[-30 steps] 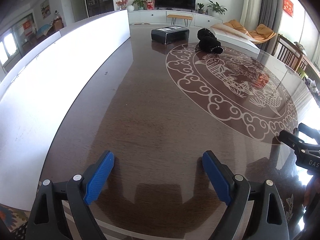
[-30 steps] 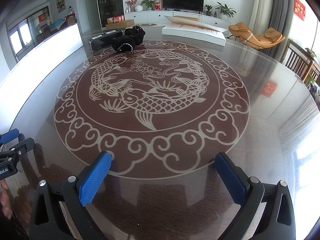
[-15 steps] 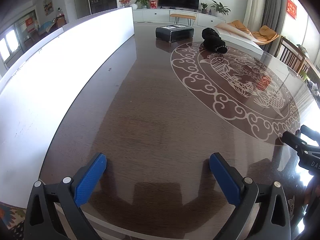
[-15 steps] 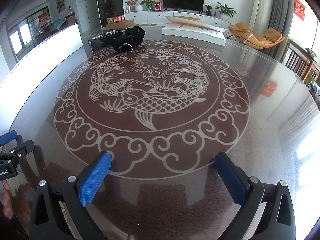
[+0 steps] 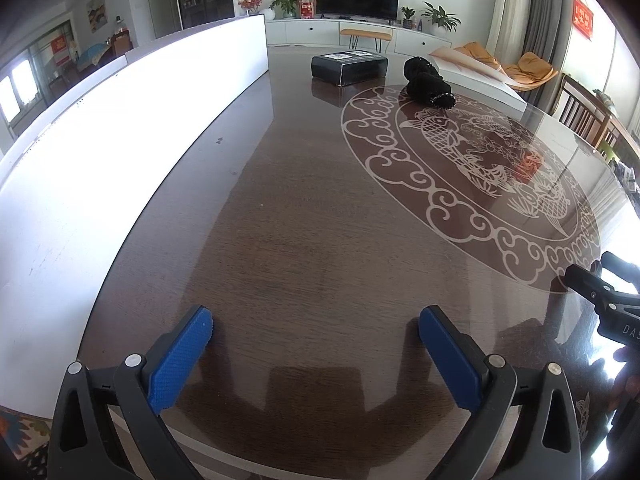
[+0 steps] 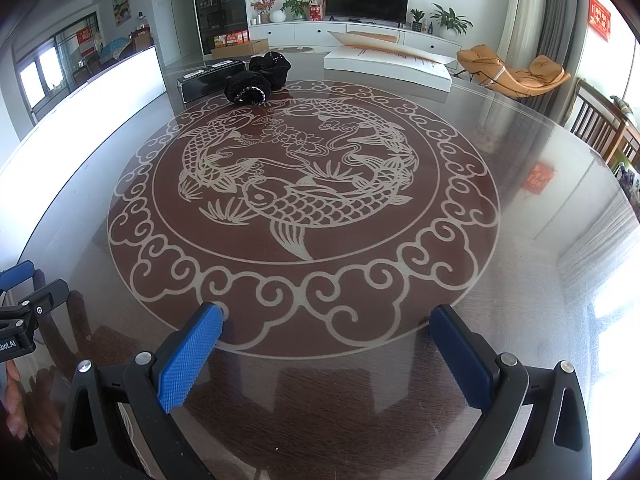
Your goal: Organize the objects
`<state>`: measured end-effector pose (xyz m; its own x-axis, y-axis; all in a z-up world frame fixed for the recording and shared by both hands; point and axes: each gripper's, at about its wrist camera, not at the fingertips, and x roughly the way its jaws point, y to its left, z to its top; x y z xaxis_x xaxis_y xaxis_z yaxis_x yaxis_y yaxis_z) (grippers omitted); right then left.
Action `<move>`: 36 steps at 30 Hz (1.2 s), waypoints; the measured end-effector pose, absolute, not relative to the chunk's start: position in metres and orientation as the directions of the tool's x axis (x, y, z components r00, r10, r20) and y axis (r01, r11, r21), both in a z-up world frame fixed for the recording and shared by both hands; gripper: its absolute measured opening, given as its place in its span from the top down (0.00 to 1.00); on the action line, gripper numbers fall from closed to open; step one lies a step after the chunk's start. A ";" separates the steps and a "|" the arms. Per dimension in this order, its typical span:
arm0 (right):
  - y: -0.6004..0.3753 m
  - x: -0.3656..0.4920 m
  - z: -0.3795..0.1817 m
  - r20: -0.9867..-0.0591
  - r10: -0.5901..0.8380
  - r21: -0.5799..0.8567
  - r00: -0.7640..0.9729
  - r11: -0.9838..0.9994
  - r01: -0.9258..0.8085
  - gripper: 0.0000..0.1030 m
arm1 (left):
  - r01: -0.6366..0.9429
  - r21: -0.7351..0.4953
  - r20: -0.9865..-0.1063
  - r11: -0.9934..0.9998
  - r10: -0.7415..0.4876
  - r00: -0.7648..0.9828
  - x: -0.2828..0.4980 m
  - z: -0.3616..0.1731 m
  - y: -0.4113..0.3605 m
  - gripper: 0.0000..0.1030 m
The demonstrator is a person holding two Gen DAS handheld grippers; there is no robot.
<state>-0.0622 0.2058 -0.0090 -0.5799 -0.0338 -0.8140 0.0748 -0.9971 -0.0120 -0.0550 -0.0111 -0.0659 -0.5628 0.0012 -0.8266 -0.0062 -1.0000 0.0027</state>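
Cardboard box behind black box

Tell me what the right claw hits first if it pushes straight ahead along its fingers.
Probably nothing nearby: ahead of the open right claw lies only bare table. Far across, the black fabric bundle sits left of that line; depth is hard to judge.

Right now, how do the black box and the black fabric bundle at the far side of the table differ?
The black box is rigid, flat-topped and rectangular, with white labels on its top; the black fabric bundle is soft, lumpy and rounded, with a beaded-looking trim at one end. The box sits outside the fish medallion, while the bundle overlaps the medallion's cloud border. Both are black and rest on the table, far from both open grippers.
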 end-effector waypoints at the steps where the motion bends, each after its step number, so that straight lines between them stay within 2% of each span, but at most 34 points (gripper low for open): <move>1: 0.206 -0.062 -0.009 -0.814 -0.034 -0.011 -0.580 -0.997 0.073 0.00 | -0.020 0.005 -0.826 -1.000 0.008 -0.564 -0.060 -0.066 -0.012 0.00; 7: 0.192 -0.103 -0.007 -0.850 -0.087 0.007 -0.520 -0.988 0.154 0.00 | -0.035 -0.002 -0.818 -0.999 0.021 -0.574 -0.082 -0.066 -0.026 0.00; 9: 0.184 -0.131 -0.003 -0.845 -0.156 0.065 -0.512 -0.980 0.191 0.00 | -0.025 0.005 -0.814 -1.000 0.010 -0.580 -0.081 -0.067 -0.026 0.00; 12: 0.165 -0.181 0.009 -0.810 -0.181 0.085 -0.557 -0.977 0.194 0.00 | -0.025 0.002 -0.813 -1.000 0.012 -0.582 -0.081 -0.067 -0.026 0.00; 15: 0.139 -0.240 0.021 -0.782 -0.163 0.058 -0.602 -0.980 0.191 0.00 | -0.025 0.002 -0.813 -1.000 0.013 -0.583 -0.081 -0.067 -0.026 0.00; 21: 0.110 -0.321 0.009 -0.830 -0.101 0.044 -0.549 -0.992 0.116 0.00 | -0.025 0.001 -0.813 -1.000 0.014 -0.582 -0.082 -0.067 -0.026 0.00; 23: 0.104 -0.326 0.003 -0.840 -0.062 0.000 -0.539 -0.993 0.115 0.09 | -0.025 0.001 -0.813 -1.000 0.014 -0.582 -0.082 -0.067 -0.026 0.00; 25: 0.103 -0.325 -0.001 -0.845 -0.058 -0.016 -0.532 -0.991 0.133 0.45 | -0.025 0.001 -0.813 -1.000 0.014 -0.582 -0.082 -0.067 -0.026 0.00; 28: 0.109 -0.309 0.000 -0.824 -0.047 -0.037 -0.565 -0.990 0.137 0.53 | -0.025 0.001 -0.813 -1.000 0.014 -0.583 -0.083 -0.067 -0.026 0.00; 36: 0.144 -0.234 -0.001 -0.794 -0.074 -0.021 -0.603 -0.989 0.148 0.54 | -0.025 0.001 -0.813 -1.000 0.013 -0.583 -0.084 -0.068 -0.026 0.00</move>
